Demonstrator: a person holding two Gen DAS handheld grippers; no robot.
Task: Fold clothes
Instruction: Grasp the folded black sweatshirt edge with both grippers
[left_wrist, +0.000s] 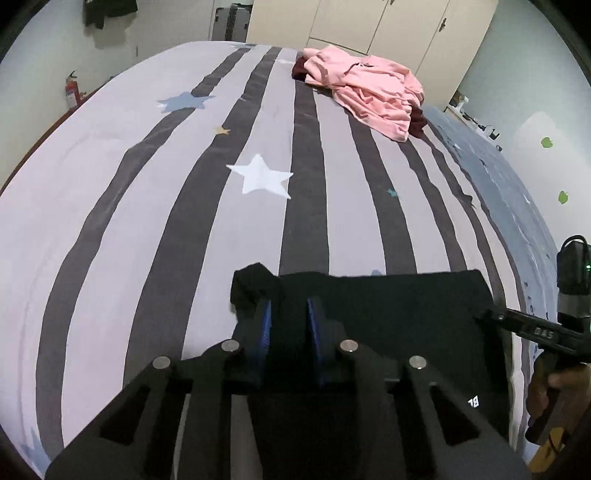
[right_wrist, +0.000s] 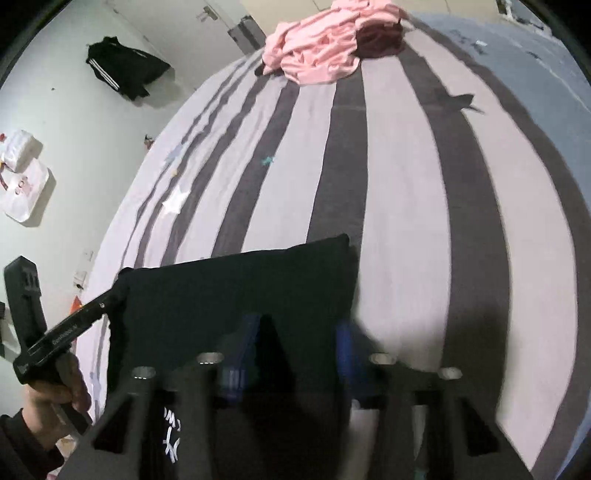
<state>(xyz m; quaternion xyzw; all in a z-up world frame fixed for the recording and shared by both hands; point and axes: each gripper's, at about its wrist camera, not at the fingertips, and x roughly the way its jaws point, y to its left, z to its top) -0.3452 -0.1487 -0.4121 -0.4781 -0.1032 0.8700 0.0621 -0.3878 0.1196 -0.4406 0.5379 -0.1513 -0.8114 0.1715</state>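
- Left wrist view: left tool (left_wrist: 289, 314) is narrowed onto the left far edge of the black cotton garment (left_wrist: 388, 306), cloth bunched between its blue pads.
- Right tool (right_wrist: 295, 334) likewise pinches the garment's (right_wrist: 229, 291) right far edge; judged, paired grips keep the fold line taut.
- Garment lies on the striped star-print bed sheet (left_wrist: 184, 206), well short of the pink crumpled clothes pile (left_wrist: 369, 88), apparently awaiting folding.
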